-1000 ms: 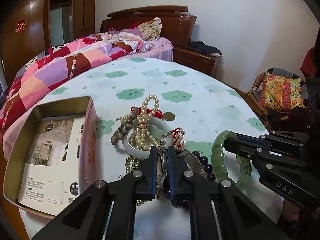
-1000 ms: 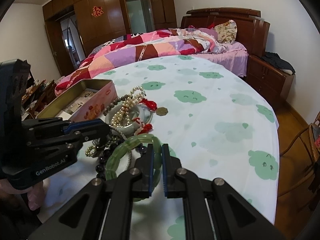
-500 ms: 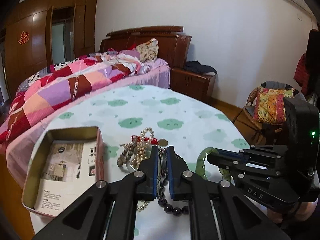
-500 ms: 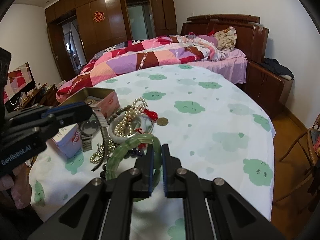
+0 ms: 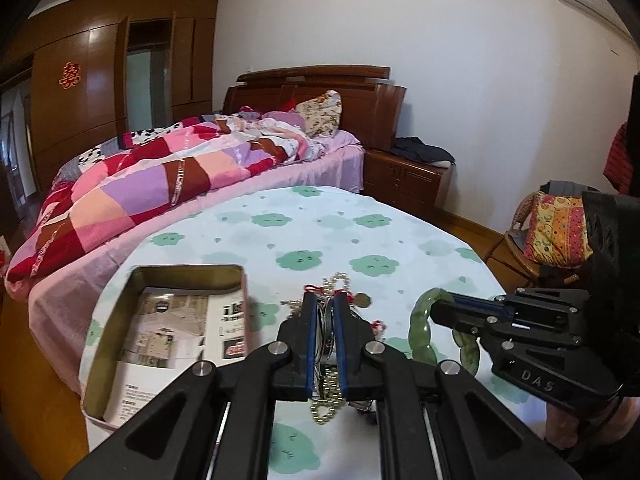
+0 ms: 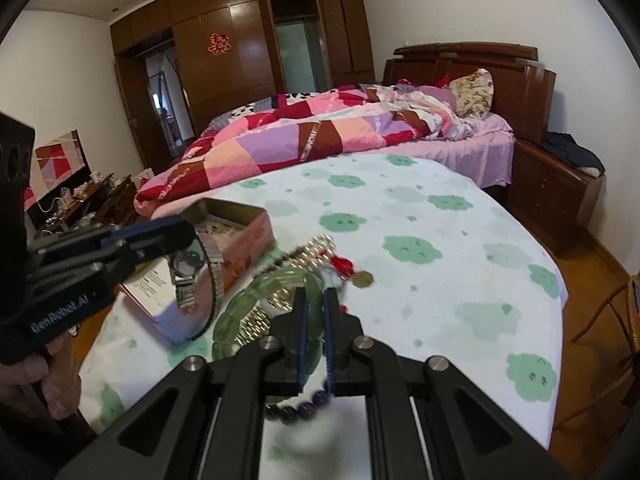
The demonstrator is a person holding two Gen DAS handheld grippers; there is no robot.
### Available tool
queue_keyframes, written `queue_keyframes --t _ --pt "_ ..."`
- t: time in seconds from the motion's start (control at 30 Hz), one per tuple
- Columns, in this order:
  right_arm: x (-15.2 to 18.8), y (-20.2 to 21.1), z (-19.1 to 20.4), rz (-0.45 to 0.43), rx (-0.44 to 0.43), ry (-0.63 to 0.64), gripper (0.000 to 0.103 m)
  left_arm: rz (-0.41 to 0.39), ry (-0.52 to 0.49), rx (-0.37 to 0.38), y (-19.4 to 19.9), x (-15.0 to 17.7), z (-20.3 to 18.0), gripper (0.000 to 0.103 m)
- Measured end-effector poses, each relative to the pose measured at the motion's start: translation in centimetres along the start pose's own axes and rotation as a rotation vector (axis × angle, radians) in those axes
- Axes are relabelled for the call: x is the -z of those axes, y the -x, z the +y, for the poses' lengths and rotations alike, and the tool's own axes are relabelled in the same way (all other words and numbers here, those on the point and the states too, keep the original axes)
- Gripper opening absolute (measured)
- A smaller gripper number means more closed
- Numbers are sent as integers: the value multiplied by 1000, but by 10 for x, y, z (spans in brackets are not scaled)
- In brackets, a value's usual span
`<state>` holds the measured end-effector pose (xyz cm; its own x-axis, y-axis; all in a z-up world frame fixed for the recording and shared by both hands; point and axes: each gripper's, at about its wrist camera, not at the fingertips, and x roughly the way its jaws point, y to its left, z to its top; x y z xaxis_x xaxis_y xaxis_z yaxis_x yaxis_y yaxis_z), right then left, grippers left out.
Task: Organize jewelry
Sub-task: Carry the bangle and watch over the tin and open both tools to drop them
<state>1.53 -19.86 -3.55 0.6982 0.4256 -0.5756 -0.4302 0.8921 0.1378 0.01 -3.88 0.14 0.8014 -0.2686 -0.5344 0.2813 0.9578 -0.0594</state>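
Right wrist view: your left gripper jaws clamp a silver watch above the pink tin; your right gripper jaws pinch the green bangle.

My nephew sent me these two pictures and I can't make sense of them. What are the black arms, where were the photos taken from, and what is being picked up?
There is no robot here. A person holds a pair of black tongs in each hand, and a small wide-angle camera on each pair looks forward along its fingers.

In the left camera's picture the left tongs are shut on a silver wristwatch; the right camera shows it hanging from them.

The right tongs are shut on a green bead bracelet, also seen from the left camera.

Below lies a table under a white cloth with green clouds. On it sits an open pink tin lined with printed paper, and beside it a pile of jewelry: pearl strands, a red tassel, gold chain and dark beads. A bed stands behind.
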Motion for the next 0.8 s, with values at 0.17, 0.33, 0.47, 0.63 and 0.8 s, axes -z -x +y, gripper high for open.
queue_keyframes --t 0.17,0.33,0.47,0.63,0.8 --pt "-16 -9 13 1 -50 20 9 -15 27 -31 5 -2 19 7" --pt "-31 -18 30 5 -85 60 9 -24 63 -67 7 -6 41 7" --pt "-43 -32 42 18 -108 87 9 -36 91 -100 10 -10 60 7" --pt "-57 -48 56 36 -133 128 9 -43 122 -148 9 -15 88 7" --pt "-68 -66 67 61 -146 147 9 -25 134 -188 -6 -16 111 7"
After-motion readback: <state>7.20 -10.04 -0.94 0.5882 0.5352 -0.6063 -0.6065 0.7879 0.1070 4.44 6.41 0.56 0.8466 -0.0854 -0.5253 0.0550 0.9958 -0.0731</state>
